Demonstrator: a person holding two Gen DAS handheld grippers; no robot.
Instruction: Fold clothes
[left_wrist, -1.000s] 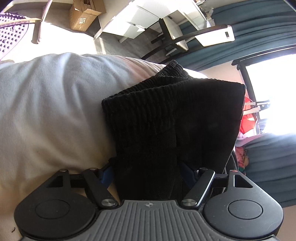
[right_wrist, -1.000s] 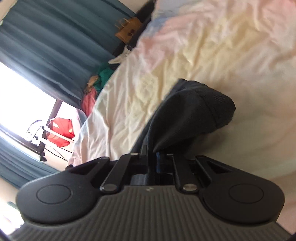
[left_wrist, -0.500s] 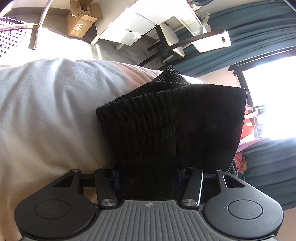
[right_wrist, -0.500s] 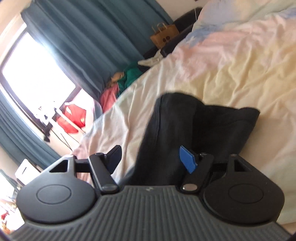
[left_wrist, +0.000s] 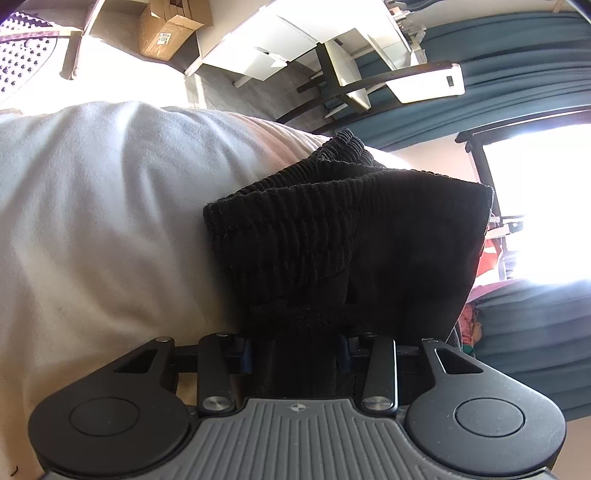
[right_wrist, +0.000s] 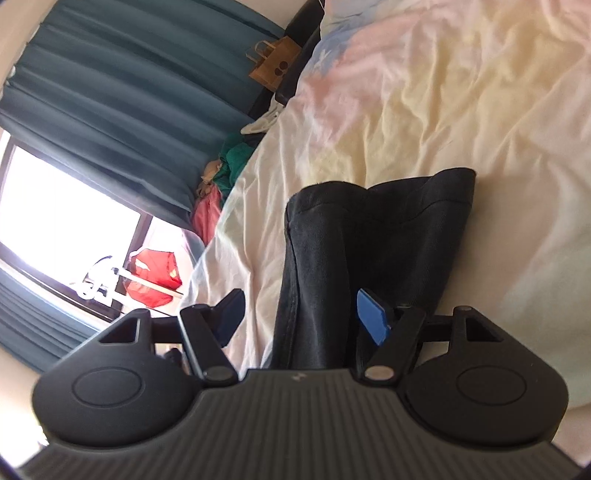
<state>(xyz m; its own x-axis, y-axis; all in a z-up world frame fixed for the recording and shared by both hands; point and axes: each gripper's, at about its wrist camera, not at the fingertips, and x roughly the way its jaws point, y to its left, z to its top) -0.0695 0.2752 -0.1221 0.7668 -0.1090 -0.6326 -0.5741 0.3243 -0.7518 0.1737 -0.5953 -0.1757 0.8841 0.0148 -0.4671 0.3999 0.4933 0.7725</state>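
Observation:
A folded black ribbed garment (left_wrist: 351, 240) lies on the pale bed sheet (left_wrist: 92, 203). My left gripper (left_wrist: 294, 354) has the garment's near edge bunched between its pads, and its jaws are closing on it. In the right wrist view the same black garment (right_wrist: 388, 229) lies flat on the crumpled sheet (right_wrist: 443, 92). My right gripper (right_wrist: 301, 317) stands open over its near end and its jaws are closing slightly. The blue right pad (right_wrist: 373, 317) hovers above the cloth. The left pad (right_wrist: 231, 317) is clear of it, over the sheet.
Beyond the bed's edge are a cardboard box (left_wrist: 168, 27), white furniture (left_wrist: 273, 44) and a dark chair (left_wrist: 343, 70). Teal curtains (right_wrist: 129, 92) frame a bright window. A paper bag (right_wrist: 275, 64) and a pile of coloured clothes (right_wrist: 225, 166) sit beside the bed.
My right gripper let go of the garment, opened wide and drew back a little; the fold it held now lies flat. My left jaws narrowed onto the garment's near edge.

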